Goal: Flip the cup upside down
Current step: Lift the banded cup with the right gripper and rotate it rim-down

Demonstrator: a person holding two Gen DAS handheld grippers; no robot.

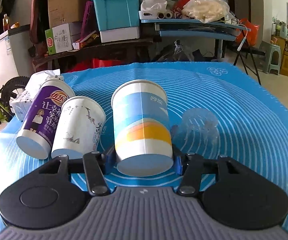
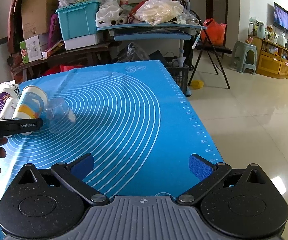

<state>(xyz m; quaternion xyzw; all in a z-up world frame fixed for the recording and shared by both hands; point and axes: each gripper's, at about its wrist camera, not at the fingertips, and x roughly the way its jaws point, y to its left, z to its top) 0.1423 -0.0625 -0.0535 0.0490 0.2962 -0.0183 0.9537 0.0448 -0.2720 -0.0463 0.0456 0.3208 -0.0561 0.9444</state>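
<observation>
**Striped paper cup pinched low, tilted over the mat**

My left gripper (image 1: 144, 160) clamps the blue-and-orange striped paper cup (image 1: 142, 120) near its base; the blue pads (image 1: 179, 165) are mostly hidden behind it. The cup leans away, its rim over the ringed blue silicone mat (image 1: 234, 110). Beside it, a clear plastic cup (image 1: 201, 124) is barely legible. My right gripper (image 2: 142, 167) hangs spread, holding nothing.

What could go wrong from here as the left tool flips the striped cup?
1. The left tool grips the striped cup only near its base, so the paper wall may crush or slip during the turn.
2. The white cup and purple cup sit close on the left; a wide swing could knock them.
3. The clear cup lies just right on the mat and could get bumped.
</observation>
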